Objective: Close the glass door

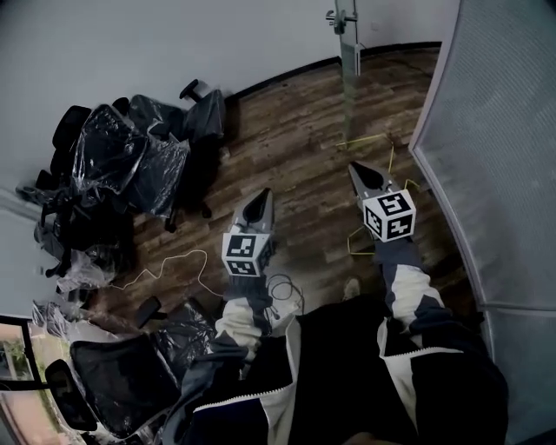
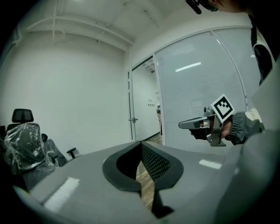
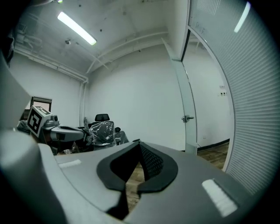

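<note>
The glass door (image 1: pixel 349 52) stands open ahead of me, seen nearly edge-on, with a metal handle (image 1: pixel 337 16) on it. Both gripper views show it some way off: the door (image 2: pixel 130 109) with its handle (image 2: pixel 133 119), and the door (image 3: pixel 188 100) with its handle (image 3: pixel 187 118). My left gripper (image 1: pixel 261 196) and right gripper (image 1: pixel 356 168) are held out over the wooden floor, well short of the door. Both are shut with nothing between the jaws, left gripper (image 2: pixel 141 142) and right gripper (image 3: pixel 140 143). The right gripper (image 2: pixel 183 125) also shows in the left gripper view.
A curved frosted glass wall (image 1: pixel 486 130) runs along the right. Several office chairs wrapped in plastic (image 1: pixel 130 165) stand at the left, and another chair (image 1: pixel 122 374) is near my feet. A white cable (image 1: pixel 174 265) and a yellow cable (image 1: pixel 373 143) lie on the floor.
</note>
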`<state>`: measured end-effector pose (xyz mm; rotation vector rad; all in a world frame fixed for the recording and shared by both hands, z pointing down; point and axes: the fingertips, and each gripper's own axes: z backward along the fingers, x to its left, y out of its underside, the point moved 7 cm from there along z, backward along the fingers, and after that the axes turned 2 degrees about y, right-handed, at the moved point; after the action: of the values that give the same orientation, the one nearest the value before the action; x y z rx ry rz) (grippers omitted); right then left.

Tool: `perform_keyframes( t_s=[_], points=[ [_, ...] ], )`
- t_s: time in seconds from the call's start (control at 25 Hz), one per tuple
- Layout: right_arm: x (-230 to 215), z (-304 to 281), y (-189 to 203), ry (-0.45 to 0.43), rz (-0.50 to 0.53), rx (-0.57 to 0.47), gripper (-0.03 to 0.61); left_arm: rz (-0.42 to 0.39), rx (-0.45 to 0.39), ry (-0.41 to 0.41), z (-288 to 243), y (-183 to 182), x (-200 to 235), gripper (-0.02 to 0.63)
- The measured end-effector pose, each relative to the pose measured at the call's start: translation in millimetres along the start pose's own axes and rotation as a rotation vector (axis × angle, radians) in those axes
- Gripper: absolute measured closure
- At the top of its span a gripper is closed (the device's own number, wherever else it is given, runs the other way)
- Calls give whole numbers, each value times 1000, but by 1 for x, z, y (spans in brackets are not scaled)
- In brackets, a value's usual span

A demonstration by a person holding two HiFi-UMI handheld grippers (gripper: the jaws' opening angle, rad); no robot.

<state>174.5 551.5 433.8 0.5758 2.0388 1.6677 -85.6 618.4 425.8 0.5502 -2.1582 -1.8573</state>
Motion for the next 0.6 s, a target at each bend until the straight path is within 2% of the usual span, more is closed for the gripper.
perform_keyframes(
  t_s=[0.16, 0.36, 0.6],
  points=[
    [-40, -22, -5, -26, 0, -5, 574, -7, 3, -4, -34, -3, -5, 611],
    [-57, -56, -6, -66, 2, 17, 574, -61, 35, 18, -62, -5, -1, 611],
    [-57, -112, -10, -112, 52, 57, 574, 22, 1, -10, -93, 0, 46, 611]
  ],
)
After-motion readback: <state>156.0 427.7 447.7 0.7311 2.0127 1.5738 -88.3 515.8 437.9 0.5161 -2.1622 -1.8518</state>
